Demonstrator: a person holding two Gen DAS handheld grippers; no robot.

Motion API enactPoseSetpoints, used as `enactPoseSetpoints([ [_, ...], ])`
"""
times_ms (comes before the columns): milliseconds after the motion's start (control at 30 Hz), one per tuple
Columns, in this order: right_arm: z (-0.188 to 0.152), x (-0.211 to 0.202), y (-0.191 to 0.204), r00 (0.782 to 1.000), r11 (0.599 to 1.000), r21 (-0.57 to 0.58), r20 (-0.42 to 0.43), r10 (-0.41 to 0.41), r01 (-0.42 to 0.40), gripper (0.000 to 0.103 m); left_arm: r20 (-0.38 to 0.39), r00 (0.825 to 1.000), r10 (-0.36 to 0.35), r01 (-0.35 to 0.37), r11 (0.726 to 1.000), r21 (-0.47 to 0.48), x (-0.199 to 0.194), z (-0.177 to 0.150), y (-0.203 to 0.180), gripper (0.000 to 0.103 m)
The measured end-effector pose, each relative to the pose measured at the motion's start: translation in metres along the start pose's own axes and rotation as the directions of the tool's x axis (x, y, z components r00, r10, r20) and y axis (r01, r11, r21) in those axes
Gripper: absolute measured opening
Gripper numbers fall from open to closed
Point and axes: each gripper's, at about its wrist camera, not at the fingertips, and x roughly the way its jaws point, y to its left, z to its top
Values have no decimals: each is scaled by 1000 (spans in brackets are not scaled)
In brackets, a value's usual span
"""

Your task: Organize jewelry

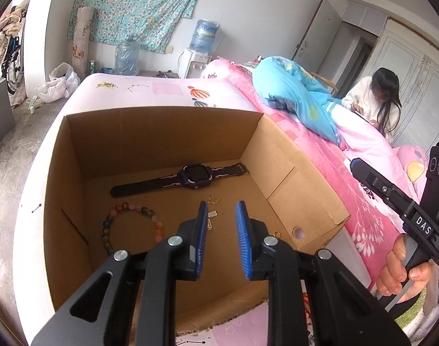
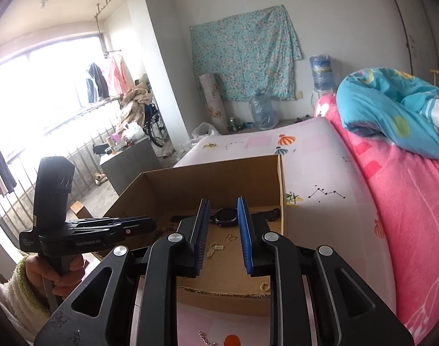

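Note:
An open cardboard box (image 1: 162, 141) stands on the bed. On its floor lie a dark smartwatch (image 1: 195, 176), a multicoloured bead bracelet (image 1: 133, 208), a gold butterfly charm (image 1: 214, 199), a small silver charm (image 1: 213, 214) and a gold ring (image 1: 276, 233). My left gripper (image 1: 221, 204) hovers over the box floor, open, with nothing between its blue pads. My right gripper (image 2: 223, 200) is also open and empty, just short of the box's near edge (image 2: 225, 292). The watch (image 2: 228, 214) shows between its fingers, farther off. In front of the box, on the sheet, lie a silver chain (image 2: 203, 336) and an orange object (image 2: 232, 340), both partly hidden.
The box sits on a pale pink patterned sheet (image 2: 320, 173). A pink quilt (image 1: 372, 216) and a blue quilt (image 1: 291, 92) are heaped to the right. A person (image 1: 378, 103) sits beyond the bed. Bare floor (image 1: 15, 150) lies to the left of the bed.

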Motion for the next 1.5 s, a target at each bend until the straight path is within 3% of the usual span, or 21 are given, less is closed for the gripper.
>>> enactPoseSetpoints([
  [133,-11,-21,-10,1000,998,53,7,-20,20,24,57,998,-28,25,999,46,-28,-14,-9,21],
  [300,-37,-35,-25,997,989,131,-51,-66,72,26,99,992,-82,70,991,114,-59,-40,-19,28],
  [433,-65,-35,-33,986,978,179,-143,-86,112,30,82,989,-124,108,979,174,-73,-64,-31,47],
  [467,-73,-33,-33,981,975,185,-172,-88,120,32,74,989,-127,111,976,188,-75,-70,-33,56],
  [633,-103,-16,-20,948,974,168,-305,-96,153,40,19,994,-112,104,968,229,-69,-101,-46,77],
  [700,-112,-12,-12,934,976,143,-340,-107,164,45,-31,997,-72,77,970,230,-56,-110,-49,79],
  [800,-121,-7,0,920,980,104,-373,-119,169,48,-95,994,54,-28,966,255,-30,-123,-50,79],
  [967,-133,-1,8,899,980,96,-421,-117,173,48,-182,960,212,-172,962,213,6,-133,-30,79],
  [1100,-138,1,7,889,980,100,-443,-113,174,48,-225,937,269,-247,961,121,19,-133,-9,80],
  [1333,-142,0,7,884,986,71,-456,-105,154,48,-210,916,343,-317,937,145,24,-135,-12,87],
  [1500,-146,5,8,875,989,60,-477,-88,132,37,-222,905,363,-346,931,113,28,-135,-7,97],
])
